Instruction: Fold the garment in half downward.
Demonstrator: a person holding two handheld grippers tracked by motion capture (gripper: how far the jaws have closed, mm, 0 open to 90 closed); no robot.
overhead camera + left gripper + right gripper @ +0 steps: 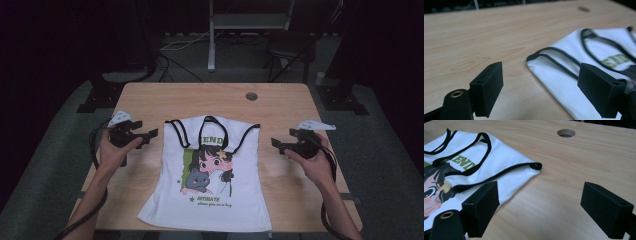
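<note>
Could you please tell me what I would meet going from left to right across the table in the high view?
Left gripper → white printed top → right gripper, all above the wooden table; both grippers' jaws stand open beside the top.

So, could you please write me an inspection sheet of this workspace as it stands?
Surface: wooden table, light grain, with a round hole near the far edge.
Job's things: white top with black trim and a cartoon print, lying flat, straps toward the far side, hem at the near edge.
Clutter: nothing seen.
Grippers: left gripper beside the top's left shoulder, jaws open, holding nothing; right gripper beside its right shoulder, jaws open, holding nothing.
Cables: a black cable trails along the left forearm; white and black cables lie on the floor beyond.
Surroundings: dark room, grey floor, a white stand behind the table.
</note>
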